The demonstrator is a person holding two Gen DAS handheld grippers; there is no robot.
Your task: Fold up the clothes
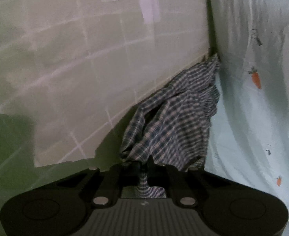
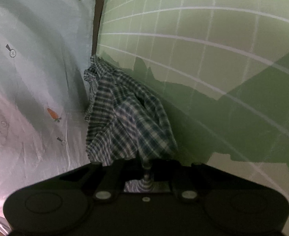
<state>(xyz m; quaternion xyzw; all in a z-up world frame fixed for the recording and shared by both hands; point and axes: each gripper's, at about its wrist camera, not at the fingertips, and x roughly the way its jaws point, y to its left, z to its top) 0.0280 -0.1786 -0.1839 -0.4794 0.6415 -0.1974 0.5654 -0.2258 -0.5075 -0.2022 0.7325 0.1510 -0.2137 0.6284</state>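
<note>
A blue and white checked shirt (image 1: 172,122) lies bunched along the seam where a pale sheet meets a gridded surface. In the left wrist view my left gripper (image 1: 143,165) is shut on a fold of that shirt, and a strip of the cloth runs back between its fingers. The right wrist view shows the same checked shirt (image 2: 124,114) rising in a crumpled heap ahead. My right gripper (image 2: 146,165) is shut on another pinched fold of it, with cloth bunched behind the jaws.
A pale sheet (image 1: 252,108) printed with small carrots lies on the right in the left wrist view and on the left, as the sheet (image 2: 26,78), in the right wrist view. A green gridded mat (image 2: 203,59) fills the other side, with dark shadows across it.
</note>
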